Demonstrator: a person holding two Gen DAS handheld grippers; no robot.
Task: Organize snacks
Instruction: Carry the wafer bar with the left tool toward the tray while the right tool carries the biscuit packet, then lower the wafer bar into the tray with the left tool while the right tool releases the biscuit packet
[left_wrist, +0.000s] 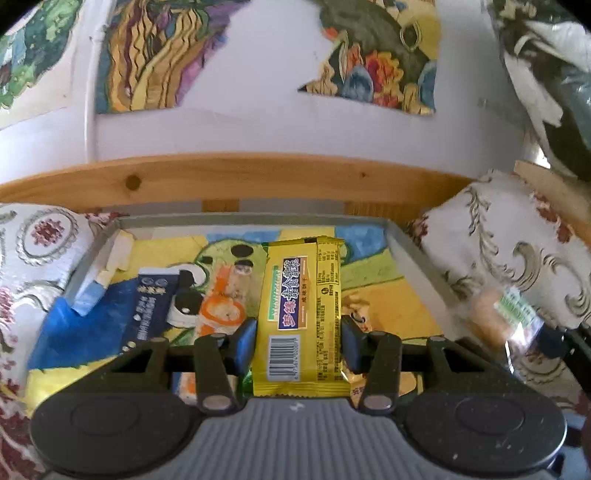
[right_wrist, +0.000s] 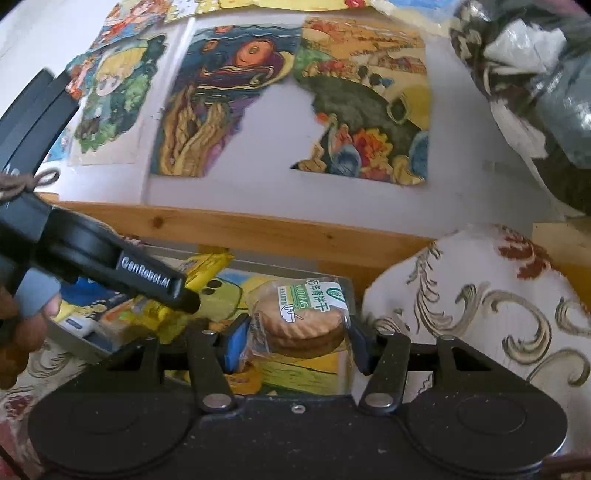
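Left gripper (left_wrist: 299, 341) pinches the yellow snack bar (left_wrist: 301, 314) over the grey tray (left_wrist: 410, 254); right gripper (right_wrist: 293, 341) clamps the biscuit pack (right_wrist: 301, 321) at the tray's right edge. Lower each flat beside the blue packet (left_wrist: 149, 306) before releasing

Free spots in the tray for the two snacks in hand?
Tray: bare right half, between the yellow bar in the left gripper and the right wall; also the far strip along the back wall. Left half is crowded by the blue packet. The right gripper holds the biscuit pack above the tray's right end.
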